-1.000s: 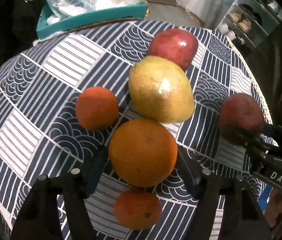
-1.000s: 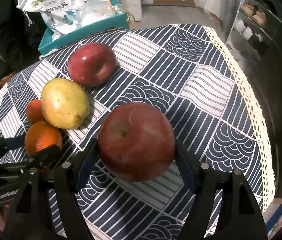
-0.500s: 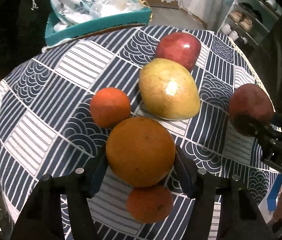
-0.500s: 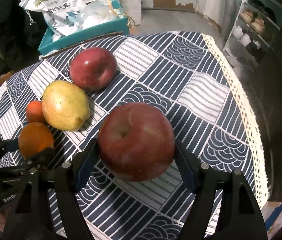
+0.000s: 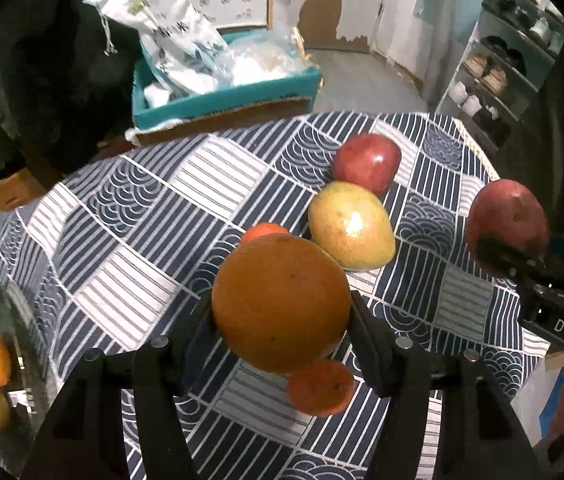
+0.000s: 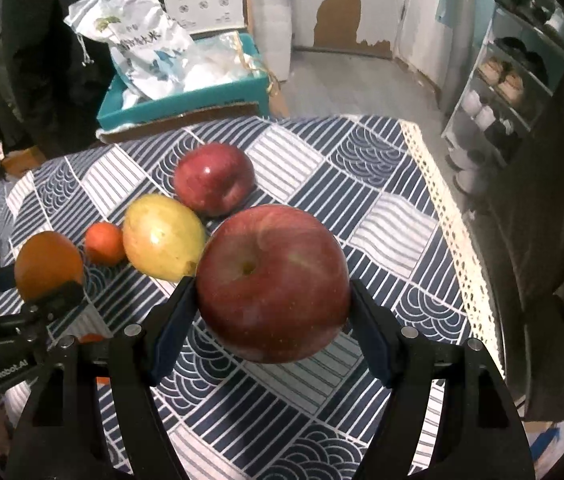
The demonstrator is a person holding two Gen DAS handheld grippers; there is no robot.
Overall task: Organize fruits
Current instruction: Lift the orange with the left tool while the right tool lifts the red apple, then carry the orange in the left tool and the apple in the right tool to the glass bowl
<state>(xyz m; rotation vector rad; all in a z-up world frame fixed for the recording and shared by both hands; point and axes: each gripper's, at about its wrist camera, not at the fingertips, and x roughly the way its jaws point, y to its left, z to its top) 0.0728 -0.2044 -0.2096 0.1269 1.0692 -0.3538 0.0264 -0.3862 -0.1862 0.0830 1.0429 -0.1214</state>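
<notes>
Off to the far left of the left fingers point(image 5: 282, 322), a reflective dish point(image 5: 1, 344) is sitting at the tabletop's point(image 5: 153, 216) edge with two fruits lying in it, which reads as the collecting spot, though its rim is hard to make out. Between those fingers a large orange point(image 5: 282, 302) is being clamped at its widest part and carried clear of the cloth, so it is hiding most of one small tangerine point(image 5: 263, 232) beyond it, while a second tangerine point(image 5: 320, 388) is lying just under it. Ahead and to the right, a yellow mango point(image 5: 352, 226) is resting against a red apple point(image 5: 366, 162) on the cloth. Further right, the right fingers point(image 6: 271, 314) are squeezing a second, larger apple point(image 6: 271, 284) by its sides, stem end facing the camera, lifted above the tabletop. Judging by this, both fruits are being held high to pass over the cluster. Open striped cloth is lying to the left of the orange, giving free room toward the dish; to the right of the held apple the lace hem point(image 6: 448, 220) is marking the drop-off, so drifting that way looks risky.
</notes>
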